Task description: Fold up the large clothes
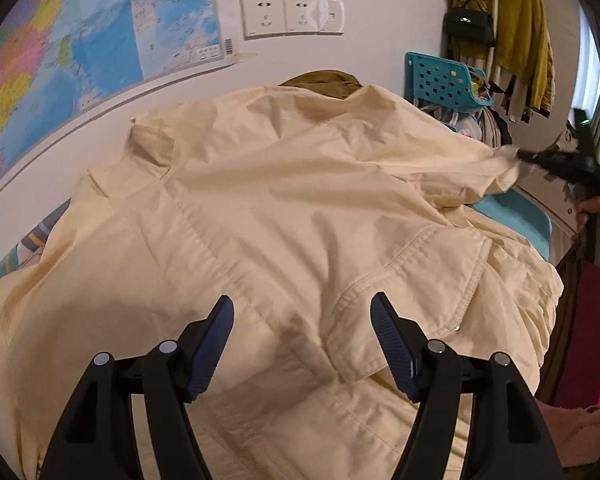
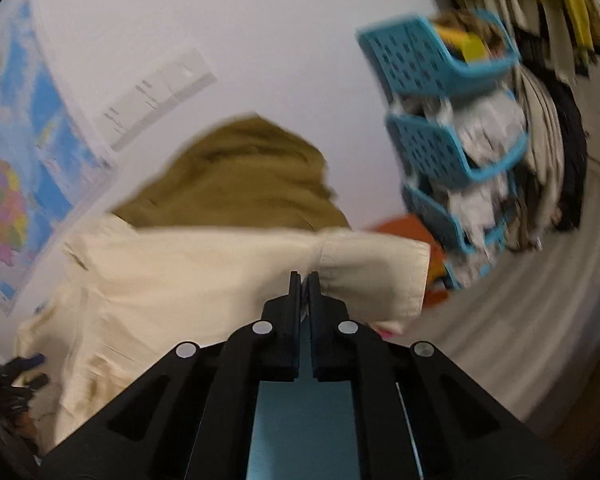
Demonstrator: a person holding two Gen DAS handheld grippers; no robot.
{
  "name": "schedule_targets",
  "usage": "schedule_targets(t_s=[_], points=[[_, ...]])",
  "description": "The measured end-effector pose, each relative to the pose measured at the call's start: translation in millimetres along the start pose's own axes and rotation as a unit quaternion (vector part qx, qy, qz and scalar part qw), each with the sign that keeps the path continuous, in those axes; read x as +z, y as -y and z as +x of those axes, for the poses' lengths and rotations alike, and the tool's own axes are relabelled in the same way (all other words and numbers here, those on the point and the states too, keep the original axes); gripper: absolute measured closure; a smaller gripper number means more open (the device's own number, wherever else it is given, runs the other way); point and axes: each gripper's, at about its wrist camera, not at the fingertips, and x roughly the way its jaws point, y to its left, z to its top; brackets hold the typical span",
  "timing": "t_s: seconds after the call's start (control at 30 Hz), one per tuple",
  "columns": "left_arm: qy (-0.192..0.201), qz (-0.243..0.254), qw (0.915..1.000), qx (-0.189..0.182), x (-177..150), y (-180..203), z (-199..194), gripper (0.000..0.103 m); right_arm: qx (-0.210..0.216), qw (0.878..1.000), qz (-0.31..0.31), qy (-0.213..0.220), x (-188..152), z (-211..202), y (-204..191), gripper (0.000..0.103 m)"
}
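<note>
A large cream jacket lies spread and creased over a blue-topped surface, a flap pocket near its front. My left gripper hovers open just above the jacket near that pocket, nothing between its blue pads. In the right wrist view my right gripper is shut on the edge of the jacket's sleeve cuff. The left wrist view shows that same gripper at the far right, holding the sleeve end stretched out sideways.
An olive garment lies behind the jacket against the wall. A teal basket rack stuffed with things stands at the right, with hanging clothes and a black bag beside it. A map and wall sockets are behind.
</note>
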Motion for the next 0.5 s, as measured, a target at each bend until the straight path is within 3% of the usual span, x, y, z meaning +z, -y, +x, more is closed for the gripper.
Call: schedule_targets(t_s=[0.1,0.2,0.33,0.4,0.5], points=[[0.001,-0.014,0.9999,-0.001,1,-10,-1,0.035,0.015,0.997,-0.042,0.057,21,-32,-35,0.100],[0.008,-0.028,0.9996,-0.002,2,-20,-5,0.035,0.048,0.985,-0.115,0.117,46,-66,-92,0.100],[0.029,-0.058,0.9979,-0.001,5,-40,-15,0.035,0.130,0.942,-0.261,0.165,65,-100,-209,0.102],[0.046,-0.082,0.9956,-0.003,4,-53,-26,0.035,0.173,0.913,-0.333,0.159,59,-99,-271,0.102],[0.071,-0.121,0.9901,0.006,-5,-78,-43,0.035,0.229,0.878,-0.400,0.127,37,-83,-340,0.102]])
